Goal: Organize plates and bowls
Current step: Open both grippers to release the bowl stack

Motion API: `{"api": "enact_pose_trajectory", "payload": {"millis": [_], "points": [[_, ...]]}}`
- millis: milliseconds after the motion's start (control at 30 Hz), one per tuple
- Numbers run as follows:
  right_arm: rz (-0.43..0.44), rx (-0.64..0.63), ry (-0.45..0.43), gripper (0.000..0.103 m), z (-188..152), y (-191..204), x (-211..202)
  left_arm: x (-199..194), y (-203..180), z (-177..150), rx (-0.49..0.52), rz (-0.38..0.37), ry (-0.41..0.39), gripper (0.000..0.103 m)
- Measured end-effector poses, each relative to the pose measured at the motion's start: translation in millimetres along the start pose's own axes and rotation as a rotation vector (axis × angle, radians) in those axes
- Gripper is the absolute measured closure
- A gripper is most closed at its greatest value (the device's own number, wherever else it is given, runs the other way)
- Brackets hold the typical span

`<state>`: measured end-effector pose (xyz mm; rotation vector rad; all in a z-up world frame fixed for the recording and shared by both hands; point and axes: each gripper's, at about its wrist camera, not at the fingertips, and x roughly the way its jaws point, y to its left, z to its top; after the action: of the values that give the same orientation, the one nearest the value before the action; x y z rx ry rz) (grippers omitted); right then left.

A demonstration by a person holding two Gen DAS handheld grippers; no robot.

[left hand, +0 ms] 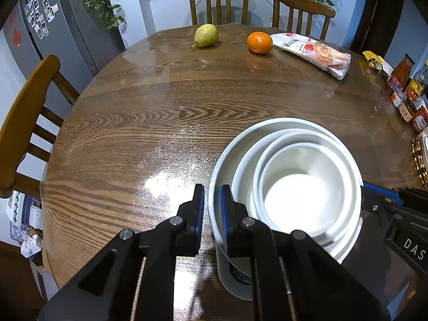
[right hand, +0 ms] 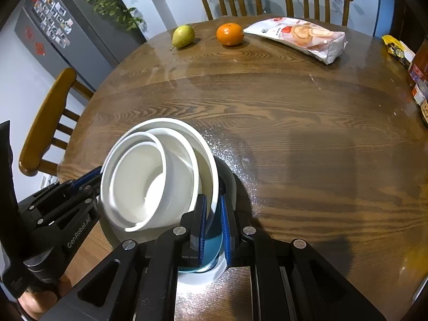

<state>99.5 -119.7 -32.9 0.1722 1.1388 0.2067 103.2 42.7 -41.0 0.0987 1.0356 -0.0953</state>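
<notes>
Three white bowls are nested, a small bowl (left hand: 302, 198) inside a middle bowl (left hand: 246, 176) inside a large bowl (left hand: 267, 125). My left gripper (left hand: 212, 214) is shut on the large bowl's left rim. My right gripper (right hand: 212, 222) is shut on the large bowl's (right hand: 206, 157) right rim; the large bowl's outside is teal there. The stack is tilted and seems to be held just above the wooden table (left hand: 160, 107), over a white plate (right hand: 200, 276). The right gripper also shows at the right edge of the left wrist view (left hand: 374, 200).
A pear (left hand: 206, 35), an orange (left hand: 259, 42) and a snack bag (left hand: 313, 53) lie at the far side of the table. Jars and bottles (left hand: 409, 96) stand at its right edge. Wooden chairs (left hand: 26, 123) surround it.
</notes>
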Motion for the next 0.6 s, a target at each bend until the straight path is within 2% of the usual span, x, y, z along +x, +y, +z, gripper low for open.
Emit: {"api": "enact_pose_trajectory", "payload": {"millis": [67,133,267,400,467,600], "points": [[-0.004,0.000,-0.006,0.091,-0.3,0.6,-1.1,0.6,1.0,-0.2,-0.004,-0.007,0.004,0.092],[-0.004,0.003,-0.011,0.091,-0.1,0.0,-2.3,0.4,3.9,-0.1,-0.008,-0.002,0.002,0.084],[-0.024,0.004,-0.018,0.091,1.7,-0.1,-3.3,-0.6,6.6,2.1,-0.013,-0.002,-0.004,0.079],[-0.053,-0.023,-0.061,0.091,6.4,4.1,-13.5,-12.5,8.7,6.5,-0.003,0.026,-0.058,0.069],[-0.037,-0.030,-0.073,0.091,8.2,7.0,-18.1,-17.9,11.0,8.0,-0.005,0.028,-0.074,0.066],[-0.045,-0.053,-0.111,0.090,6.1,12.5,-28.1,-26.0,16.5,7.4,-0.012,0.032,-0.095,0.052]]}}
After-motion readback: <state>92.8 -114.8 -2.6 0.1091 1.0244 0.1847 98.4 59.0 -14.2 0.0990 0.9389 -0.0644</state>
